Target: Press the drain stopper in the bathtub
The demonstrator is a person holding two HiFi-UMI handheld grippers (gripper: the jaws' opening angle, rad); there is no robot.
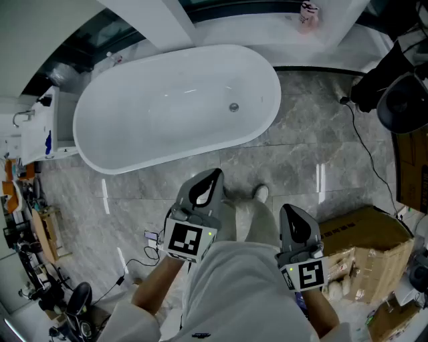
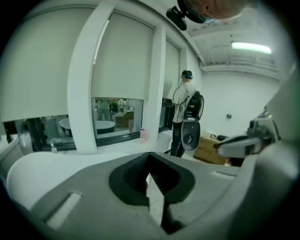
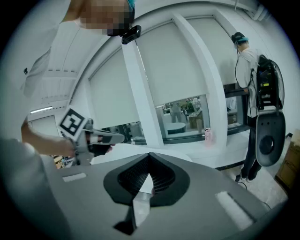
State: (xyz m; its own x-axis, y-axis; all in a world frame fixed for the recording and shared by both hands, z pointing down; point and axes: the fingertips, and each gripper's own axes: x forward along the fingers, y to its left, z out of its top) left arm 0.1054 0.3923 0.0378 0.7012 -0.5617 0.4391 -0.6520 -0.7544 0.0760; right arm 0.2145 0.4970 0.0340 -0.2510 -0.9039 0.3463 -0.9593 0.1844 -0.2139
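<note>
A white oval bathtub (image 1: 127, 143) stands on the grey marble floor ahead of me, with nothing inside it. Its round metal drain stopper (image 1: 233, 107) sits on the tub bottom toward the right end. My left gripper (image 1: 211, 178) is held low over the floor, short of the tub's near rim, its jaws together and empty. My right gripper (image 1: 289, 212) hangs further back to the right, also shut with nothing in it. In the gripper views both point up at the window wall: left gripper (image 2: 150, 165), right gripper (image 3: 149, 163). The stopper is not visible there.
Cardboard boxes (image 1: 364, 257) stand at the right, near black equipment (image 1: 396, 93) and a cable (image 1: 366, 152) across the floor. A pink bottle (image 1: 307, 16) is on the window ledge. Another person with a backpack (image 3: 255, 89) stands by the window. Clutter lines the left edge (image 1: 30, 227).
</note>
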